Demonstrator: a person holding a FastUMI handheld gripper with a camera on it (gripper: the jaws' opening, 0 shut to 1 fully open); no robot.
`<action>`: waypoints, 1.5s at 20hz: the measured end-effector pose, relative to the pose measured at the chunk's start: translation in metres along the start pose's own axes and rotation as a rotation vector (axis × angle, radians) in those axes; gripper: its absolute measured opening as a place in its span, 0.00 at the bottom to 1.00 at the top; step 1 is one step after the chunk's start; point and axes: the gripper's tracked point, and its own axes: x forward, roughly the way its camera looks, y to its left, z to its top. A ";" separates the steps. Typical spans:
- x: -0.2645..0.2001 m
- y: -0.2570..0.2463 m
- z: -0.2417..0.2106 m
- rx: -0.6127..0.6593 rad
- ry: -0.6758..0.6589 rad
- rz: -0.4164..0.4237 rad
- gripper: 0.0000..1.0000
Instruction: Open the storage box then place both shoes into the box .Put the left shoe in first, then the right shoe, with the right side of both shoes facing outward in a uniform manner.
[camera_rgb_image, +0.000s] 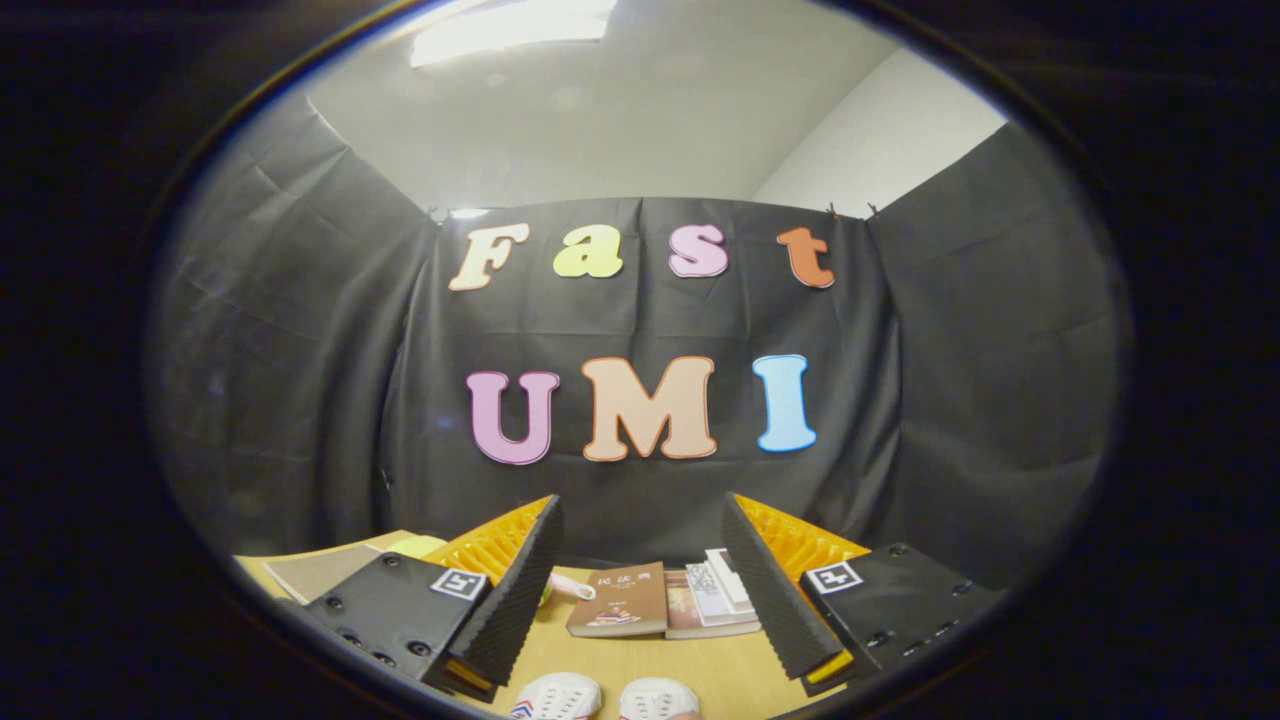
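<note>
We see the two shoes (605, 697) at the bottom centre of the frame, only their pale toe ends, side by side on the desk (690, 670), between and just under the jaws. Which is left or right we cannot tell from the toes alone. No storage box to point at from here.

The gripper (640, 590) has its jaws spread wide, nothing between them, held above the desk and aimed level at the back wall.

Beyond the jaws, mid-desk: a brown book (620, 600) with more books and booklets (715, 598) stacked beside it to the right. At lower left of the frame, a flat grey pad (315, 570) and a yellow sheet (420, 545).

Step in hand, in our judgement: find and open the box, nothing done yet. To do it well we would tilt the view down and pan until the box lid is between the jaws, keep the jaws apart, stay clear of the shoes, and check the shoe sides before any pick.
</note>
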 end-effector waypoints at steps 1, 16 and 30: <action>0.000 0.004 -0.001 0.013 0.004 0.012 0.99; -0.027 0.113 -0.116 0.500 0.420 0.347 1.00; -0.047 0.186 -0.227 1.353 0.951 0.447 1.00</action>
